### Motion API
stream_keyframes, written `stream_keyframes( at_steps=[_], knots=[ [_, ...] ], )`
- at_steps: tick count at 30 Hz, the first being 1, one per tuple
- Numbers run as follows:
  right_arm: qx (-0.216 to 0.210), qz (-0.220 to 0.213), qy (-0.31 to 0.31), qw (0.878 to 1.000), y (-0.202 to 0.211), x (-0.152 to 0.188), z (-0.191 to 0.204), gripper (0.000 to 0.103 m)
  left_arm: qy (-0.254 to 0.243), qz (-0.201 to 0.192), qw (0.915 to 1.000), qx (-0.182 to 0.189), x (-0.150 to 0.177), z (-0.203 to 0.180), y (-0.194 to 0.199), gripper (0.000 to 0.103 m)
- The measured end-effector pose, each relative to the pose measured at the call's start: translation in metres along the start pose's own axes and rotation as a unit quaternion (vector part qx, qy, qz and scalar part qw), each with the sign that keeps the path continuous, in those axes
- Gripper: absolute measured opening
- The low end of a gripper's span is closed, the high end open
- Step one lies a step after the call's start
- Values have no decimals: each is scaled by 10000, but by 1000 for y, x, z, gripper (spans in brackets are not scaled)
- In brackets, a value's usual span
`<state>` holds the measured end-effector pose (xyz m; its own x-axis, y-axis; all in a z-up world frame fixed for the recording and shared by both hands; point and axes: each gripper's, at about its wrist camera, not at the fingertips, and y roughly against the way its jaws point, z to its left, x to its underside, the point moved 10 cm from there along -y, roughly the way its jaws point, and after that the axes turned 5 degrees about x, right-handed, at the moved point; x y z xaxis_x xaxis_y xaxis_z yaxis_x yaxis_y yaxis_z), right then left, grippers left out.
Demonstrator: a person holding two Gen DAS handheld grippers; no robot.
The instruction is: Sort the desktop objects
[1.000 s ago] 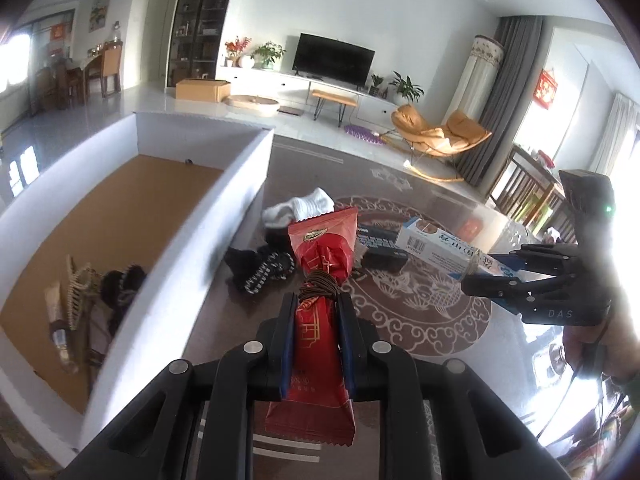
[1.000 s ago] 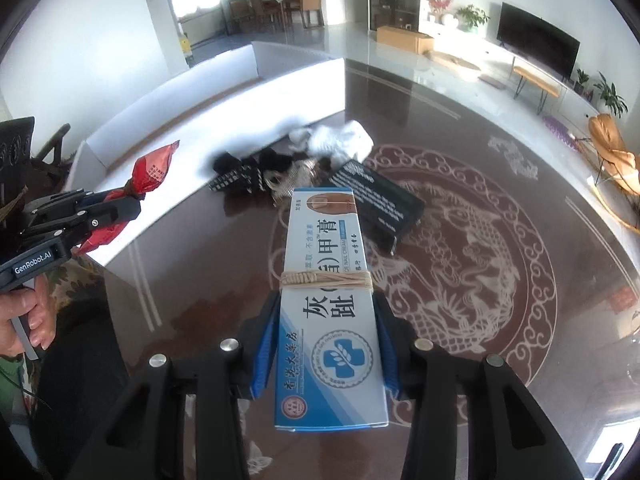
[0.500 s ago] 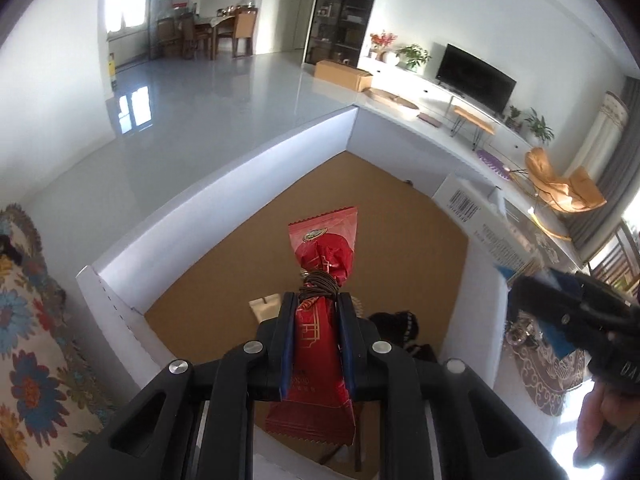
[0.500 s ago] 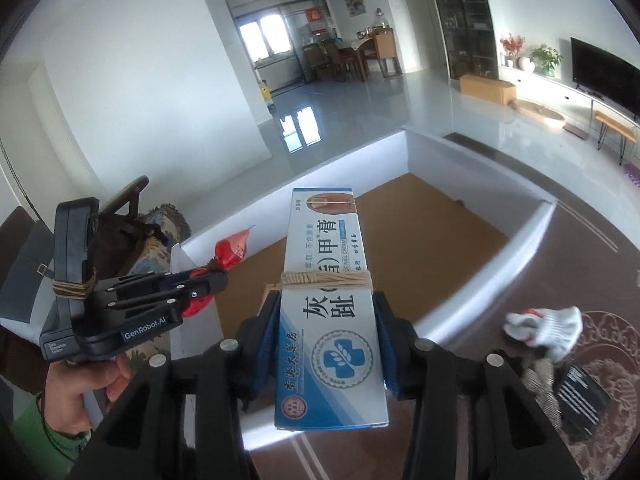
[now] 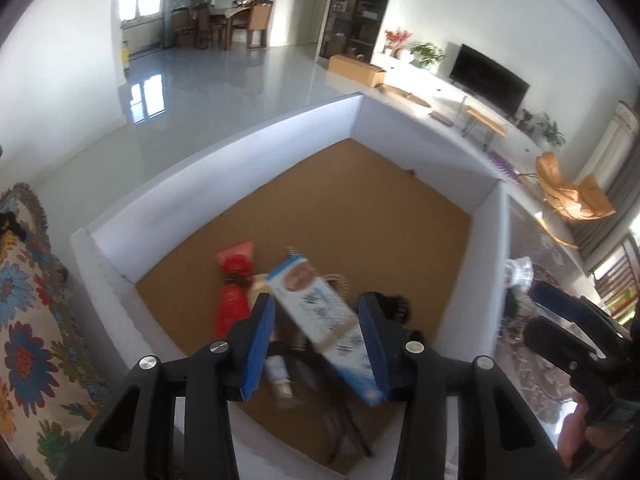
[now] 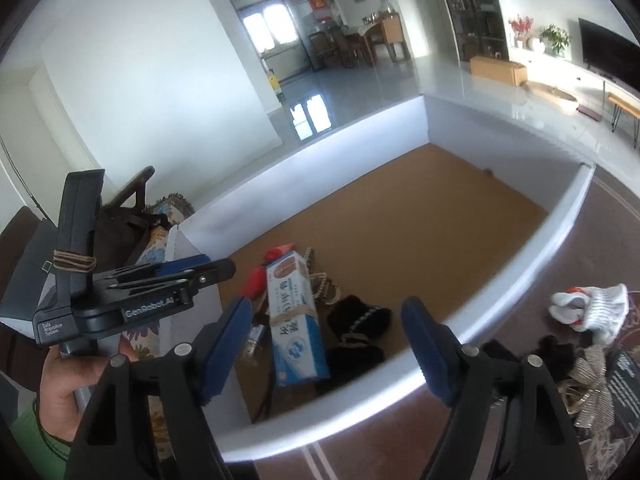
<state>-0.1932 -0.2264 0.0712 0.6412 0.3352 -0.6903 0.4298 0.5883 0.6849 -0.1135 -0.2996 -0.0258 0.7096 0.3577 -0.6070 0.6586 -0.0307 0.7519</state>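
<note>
Drop-off step: both grippers, left gripper point(image 5: 316, 340) and right gripper point(image 6: 326, 344), are just opening, released, with the red packet point(image 5: 234, 292) and blue box point(image 6: 296, 320) lying inside the white bin point(image 6: 520, 256). Next move, likely: heading back to the desk point(image 6: 400, 440) beside the bin for the white glove point(image 6: 584, 308).

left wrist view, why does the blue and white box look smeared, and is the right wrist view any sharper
Left wrist view: the blue and white box is motion-blurred, print unreadable, while the white bin stays crisp. Right wrist view: the box is sharper, its lettering partly legible; window glare on the floor, fisheye bending the bin's rim.
</note>
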Motion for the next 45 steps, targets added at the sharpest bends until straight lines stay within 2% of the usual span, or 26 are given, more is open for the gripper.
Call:
stream_keyframes(
  at_steps=[1, 2, 3, 6, 9, 11, 13, 16, 19, 25, 28, 35, 41, 42, 45],
  knots=[
    [189, -173, -18, 9997, 19, 7, -19, 89, -124, -59, 9996, 246, 6, -26, 7, 53],
    [403, -299, -41, 9987, 35, 15, -36, 95, -243, -103, 9986, 467, 11, -49, 14, 64],
    [641, -389, -68, 9972, 49, 25, -53, 96, -390, -139, 9967, 703, 18, -75, 20, 74],
    [1389, -391, -267, 9892, 87, 73, -119, 98, -898, -148, 9868, 1336, 47, -156, 28, 89],
    [2139, -126, -524, 9754, 114, 137, -185, 98, -1262, 133, 9770, 1712, 85, -216, 11, 89],
    [2618, 119, -735, 9622, 129, 181, -224, 98, -1347, 353, 9759, 1682, 113, -247, -12, 89],
    [2895, 283, -1013, 9514, 145, 218, -253, 98, -1361, 534, 9775, 1522, 133, -262, -42, 89],
    [3063, 312, -1291, 9426, 158, 250, -272, 98, -1330, 715, 9804, 1264, 160, -268, -82, 89],
    [3113, 286, -1385, 9397, 165, 264, -267, 98, -1289, 805, 9819, 1127, 180, -264, -101, 89],
    [3129, 456, -1379, 9386, 161, 270, -260, 98, -1670, 476, 9816, 801, 181, -260, -94, 89],
    [3214, 501, -1382, 9355, 159, 273, -260, 100, -1559, 635, 9821, 842, 184, -257, -101, 89],
    [3223, 522, -1459, 9339, 159, 276, -262, 103, -1649, 607, 9813, 782, 184, -259, -100, 89],
    [3229, 525, -1456, 9337, 159, 275, -262, 103, -2101, 643, 9747, 419, 190, -266, -107, 94],
    [3229, 525, -1455, 9337, 159, 275, -262, 103, -2106, 653, 9745, 418, 191, -267, -107, 98],
    [3227, 525, -1455, 9338, 159, 275, -262, 103, -2092, 691, 9746, 414, 192, -265, -109, 103]
  ],
)
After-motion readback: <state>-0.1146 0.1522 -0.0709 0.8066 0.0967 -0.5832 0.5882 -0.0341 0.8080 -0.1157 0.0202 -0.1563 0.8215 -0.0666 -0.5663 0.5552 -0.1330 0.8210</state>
